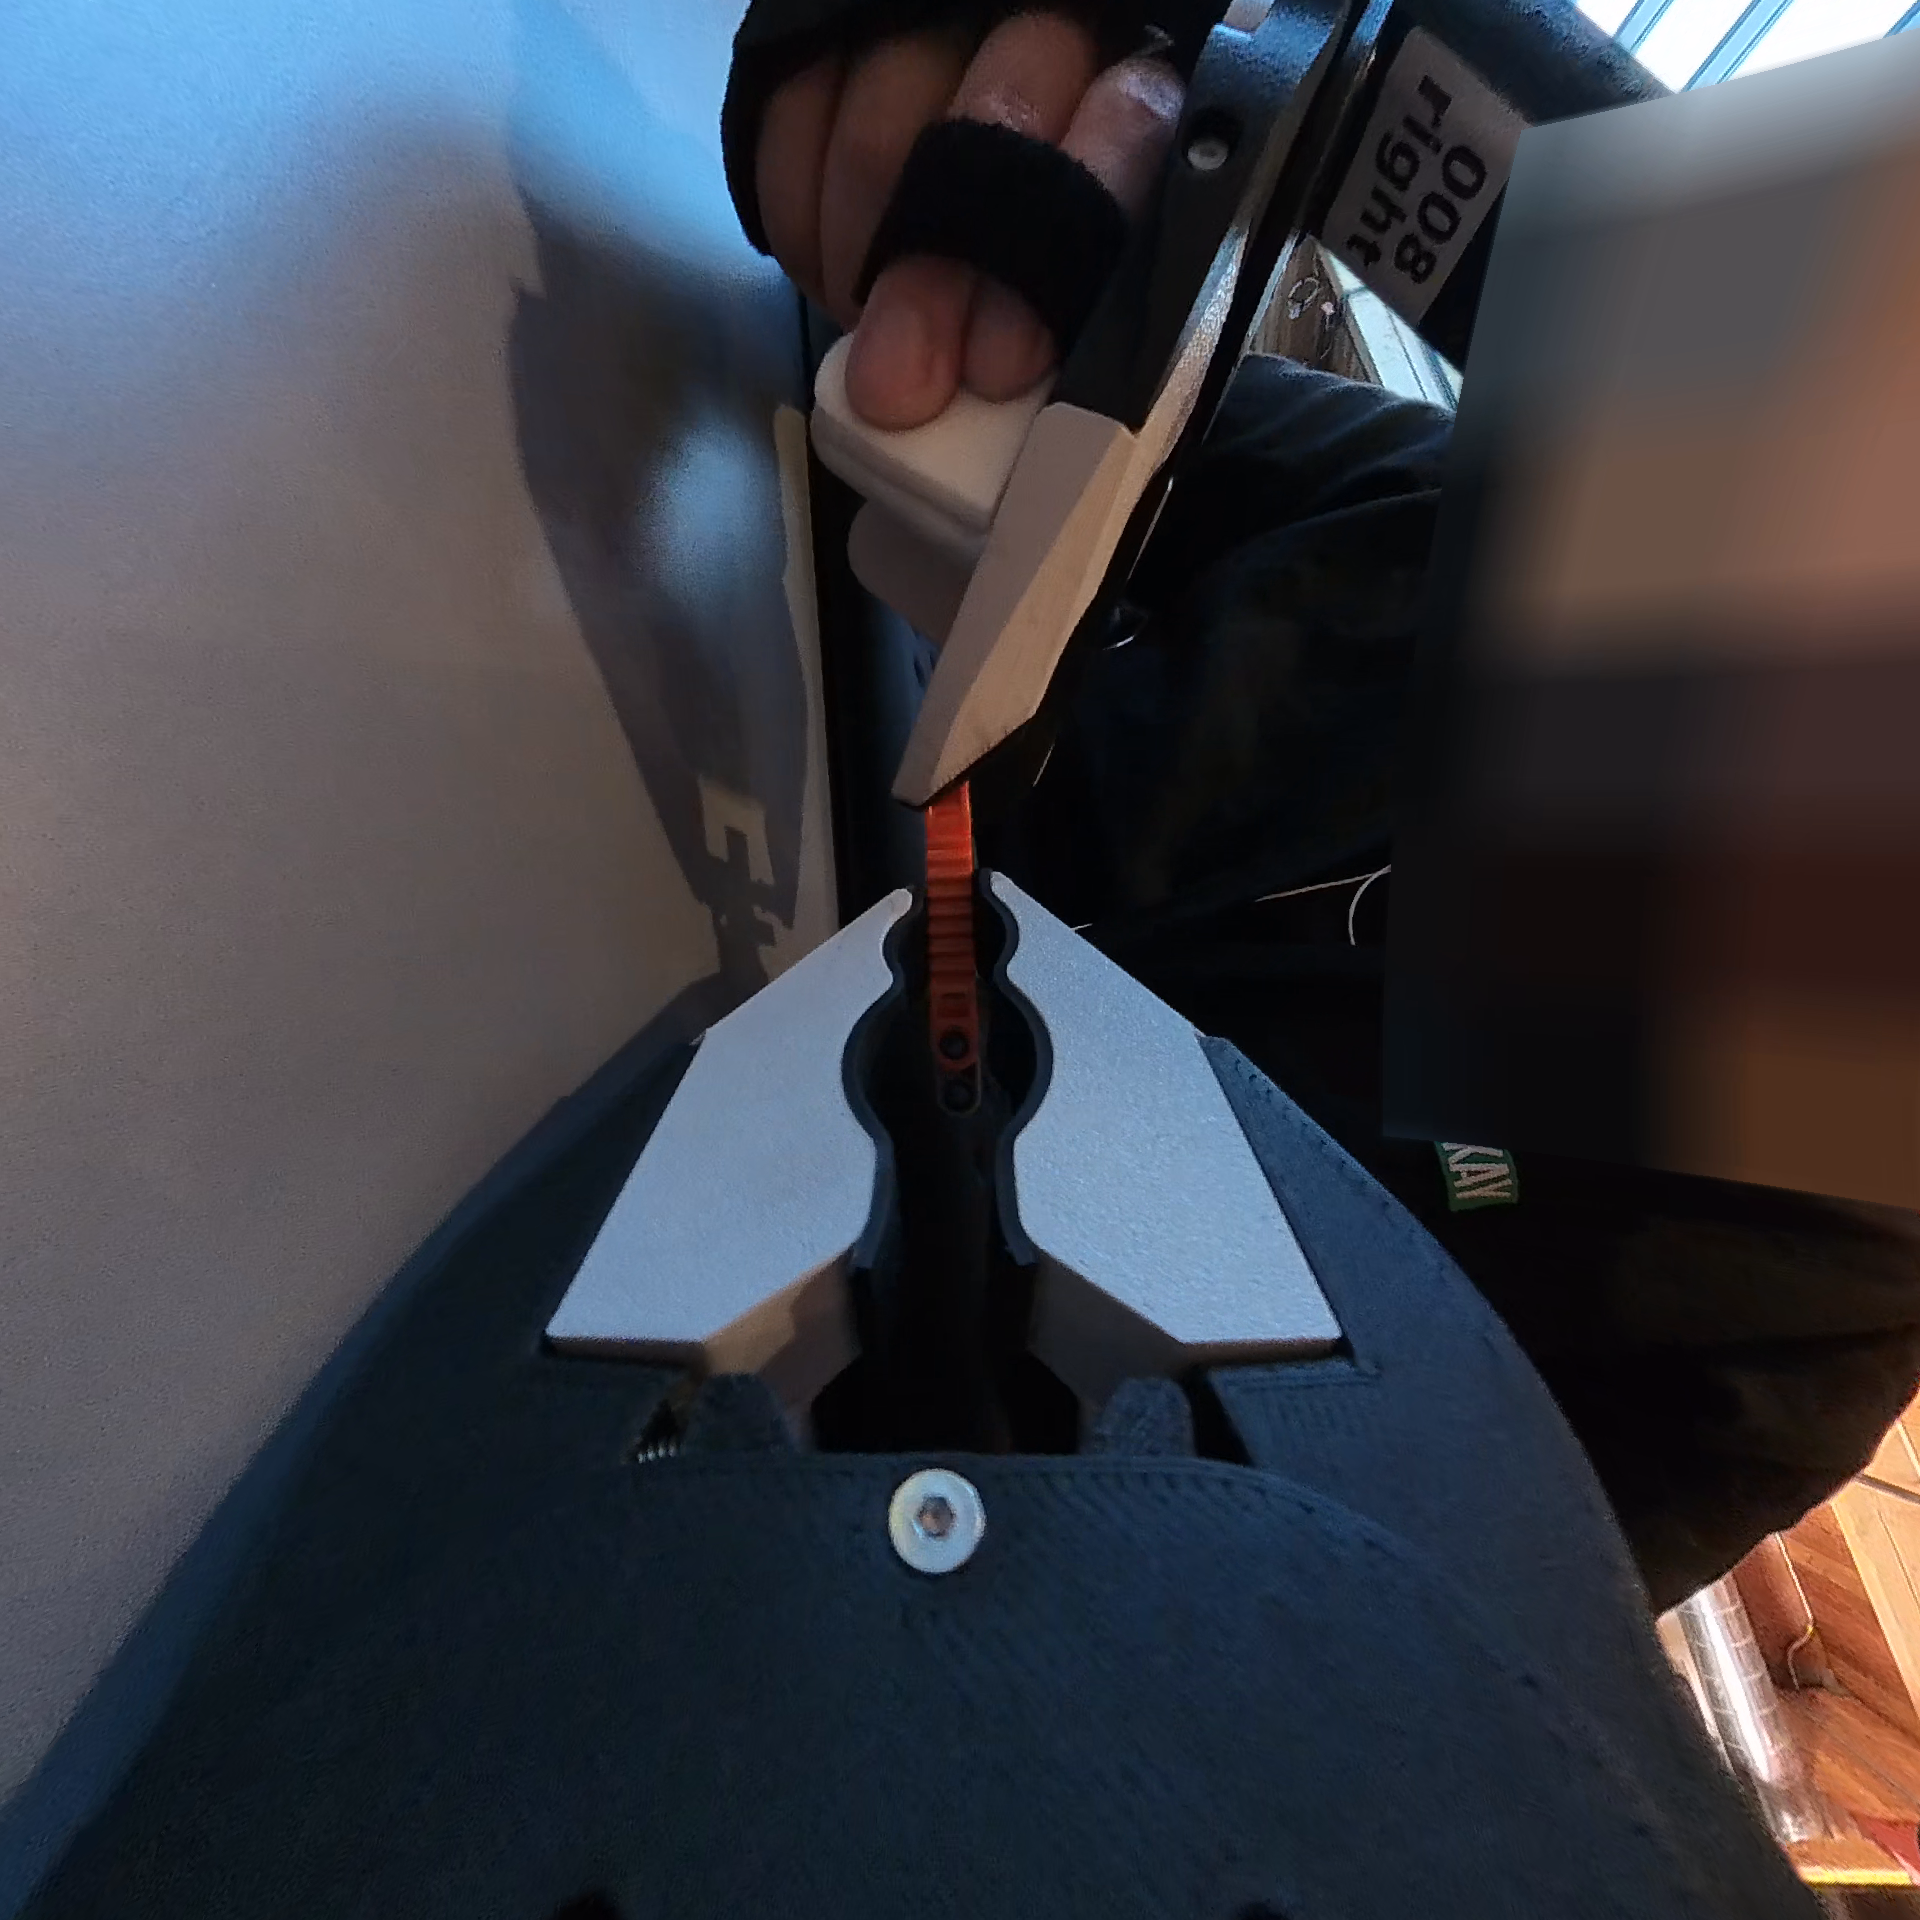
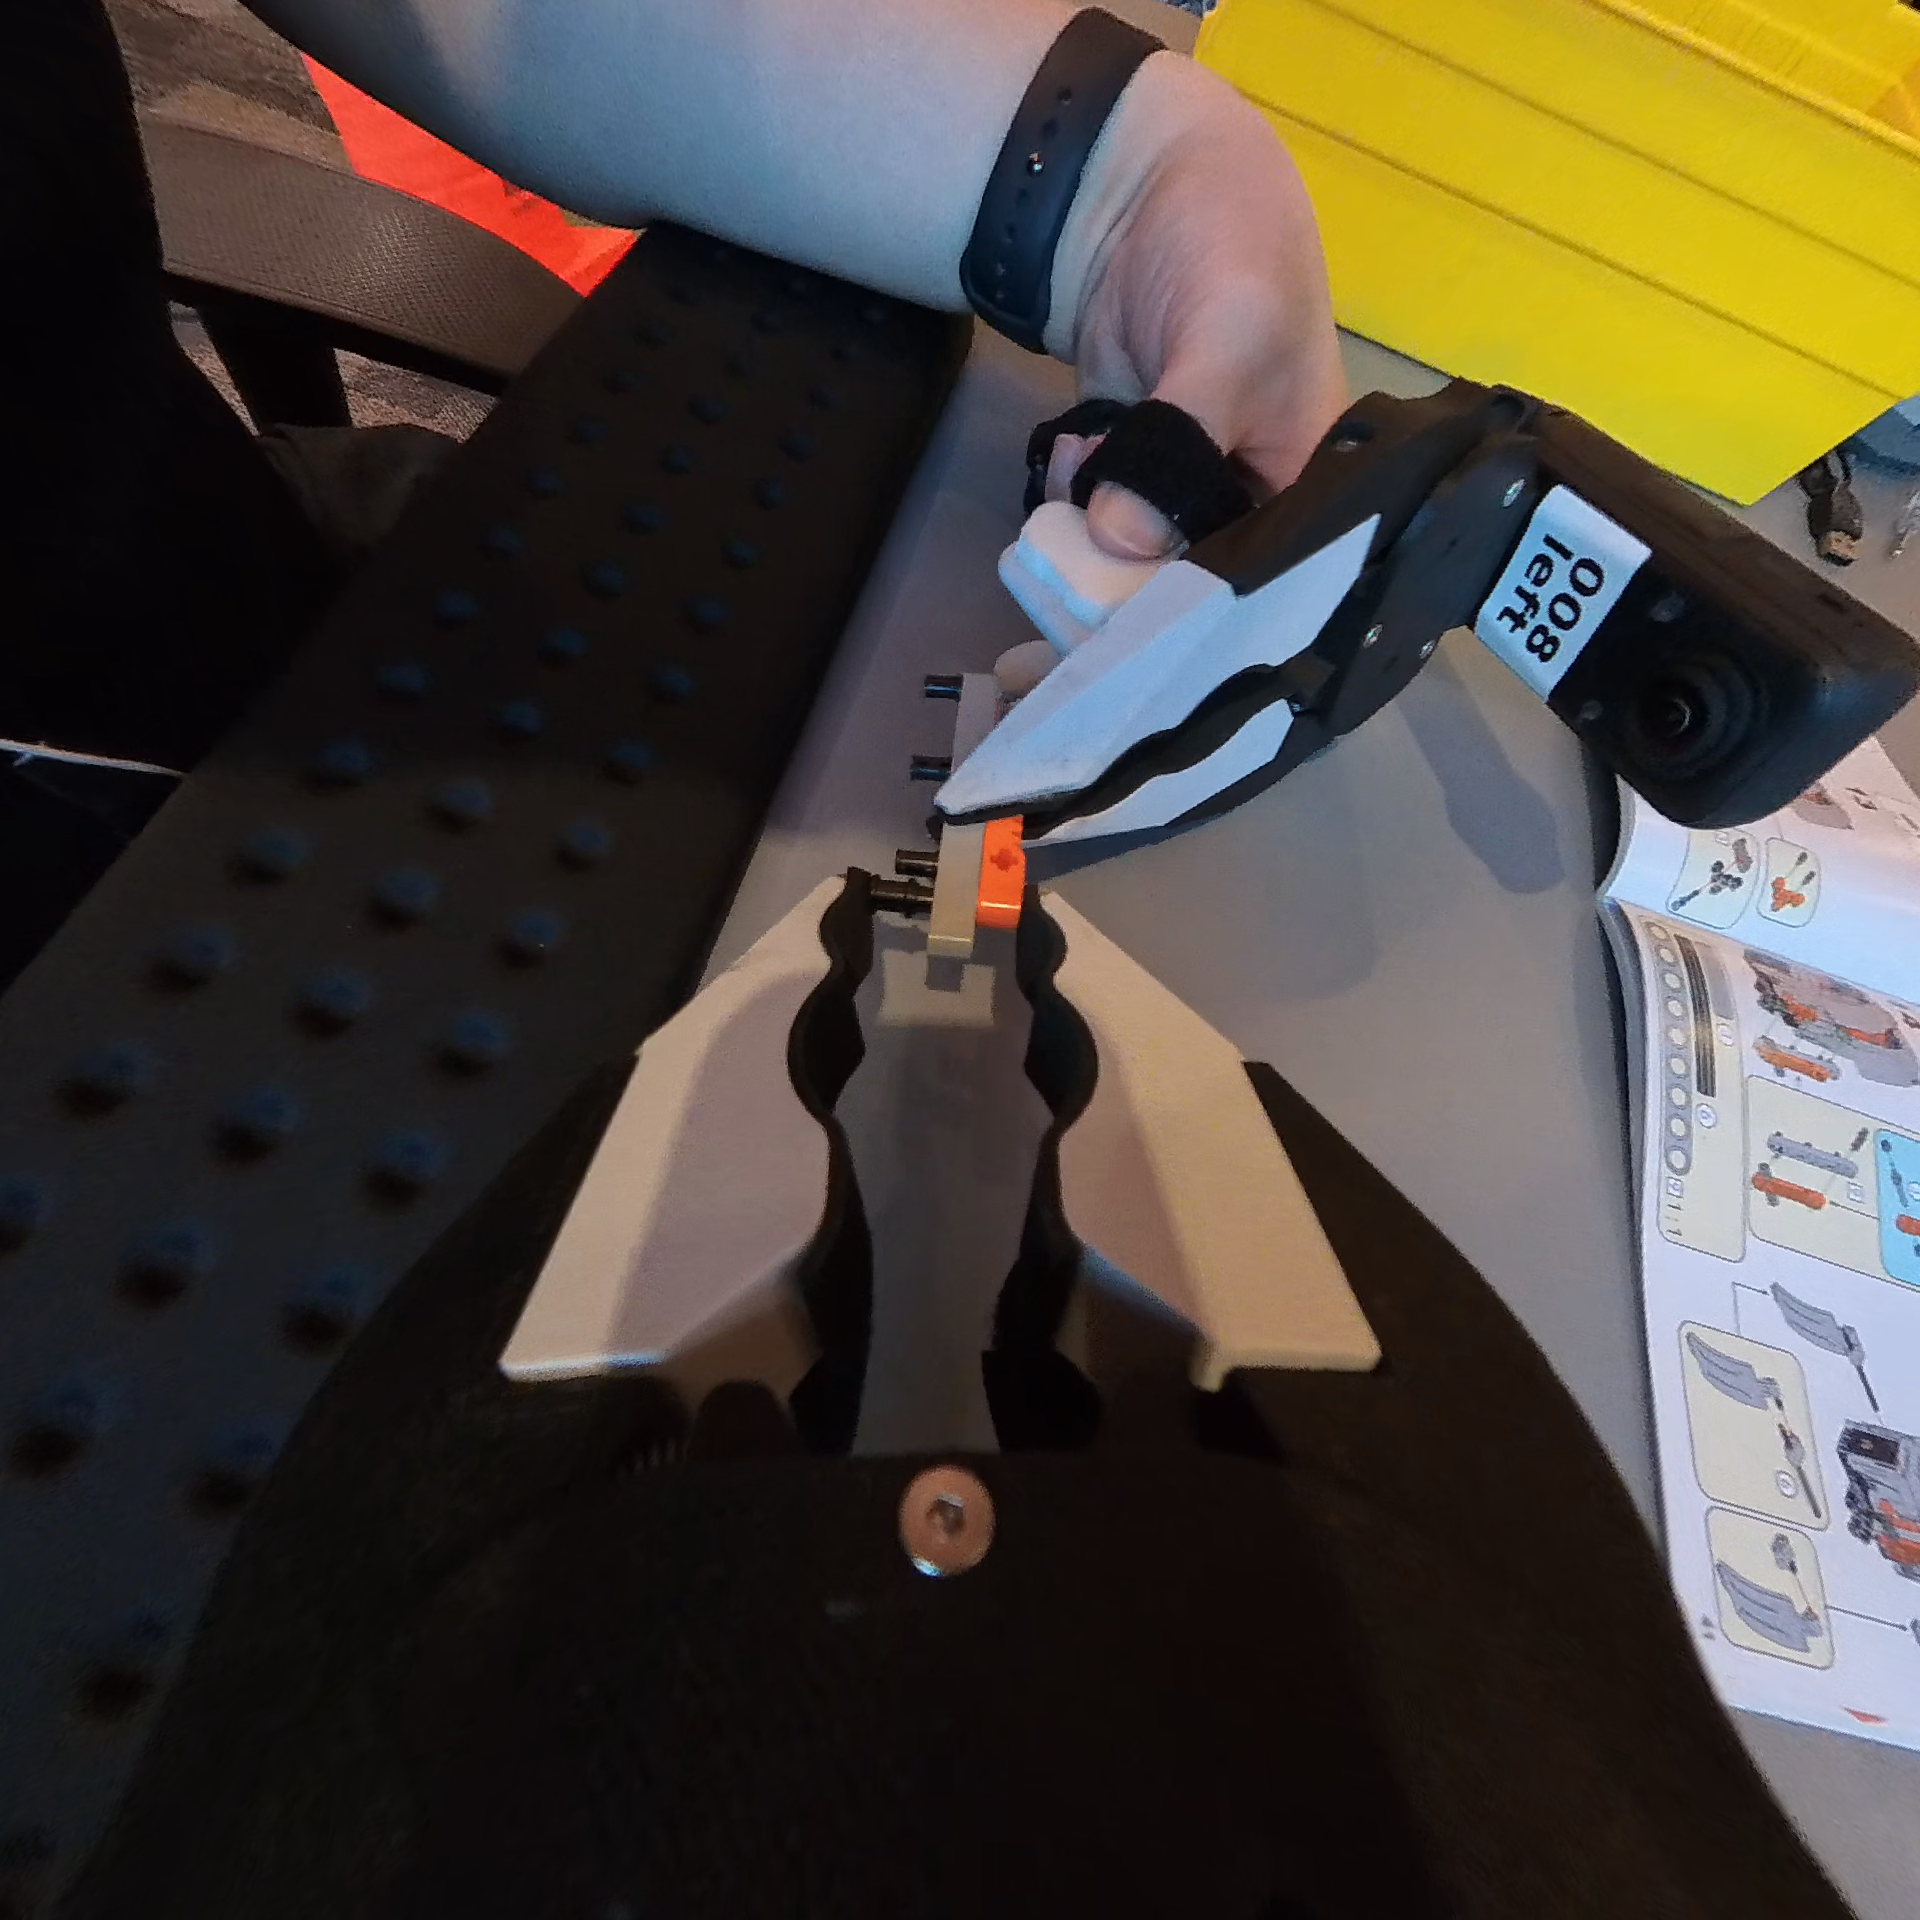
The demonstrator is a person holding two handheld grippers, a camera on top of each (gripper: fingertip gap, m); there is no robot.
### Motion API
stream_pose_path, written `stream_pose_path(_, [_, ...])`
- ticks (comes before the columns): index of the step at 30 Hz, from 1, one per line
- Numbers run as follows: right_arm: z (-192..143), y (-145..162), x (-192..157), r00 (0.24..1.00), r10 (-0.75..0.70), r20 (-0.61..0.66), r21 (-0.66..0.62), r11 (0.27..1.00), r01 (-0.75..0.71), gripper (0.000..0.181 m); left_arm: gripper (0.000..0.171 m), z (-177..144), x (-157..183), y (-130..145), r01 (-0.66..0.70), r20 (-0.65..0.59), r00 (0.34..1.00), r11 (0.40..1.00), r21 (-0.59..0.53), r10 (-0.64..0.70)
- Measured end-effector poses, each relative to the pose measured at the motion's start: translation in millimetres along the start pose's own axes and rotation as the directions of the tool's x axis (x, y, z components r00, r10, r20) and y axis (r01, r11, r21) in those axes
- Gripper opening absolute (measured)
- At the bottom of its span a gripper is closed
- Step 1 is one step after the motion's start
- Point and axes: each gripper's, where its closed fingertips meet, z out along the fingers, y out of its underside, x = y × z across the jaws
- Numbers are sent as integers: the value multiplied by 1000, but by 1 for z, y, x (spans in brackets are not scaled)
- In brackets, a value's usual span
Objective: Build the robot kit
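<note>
L gripper was closed narrow on an orange toothed beam; tips pinched its lower end, beam ran fwd between the white fingers. R gripper, seen further off in the left wrist view, clamped the same beam at its far end, so the part was held from both ends, approx. in line. Judged reason: two-point hold keeps a thin part from twisting.

Right wrist view: R gripper was closed narrow on a grey beam w/ an orange piece touching its right side; black pins stuck out to the left. L gripper met the assembly from above-right, jaws nearly shut on the orange piece. Whether grey and orange parts were fully mated: cannot tell.

The assembly was held in the air above a grey table. A black studded plate lay to the left, an open instruction booklet to the right, a yellow bin beyond. A hand w/ a black wristband worked the L gripper; a finger sat through a black loop, prob. for trigger control
</note>
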Motion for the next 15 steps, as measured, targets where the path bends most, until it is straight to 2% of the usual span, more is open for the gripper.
stream_pose_path(13, [2, 1, -5, 999, 0, 32, 0, 1000, 0, 25, 6, 3, -1, 5, -9, 11, 1000, 1000, -29, 9])
stream_pose_path(15, [0, -2, -3, 1000, 5, 22, 39, 999, -6, 25, 6, 3, 0, 4, -35, 15, 999, 999, -16, 35])
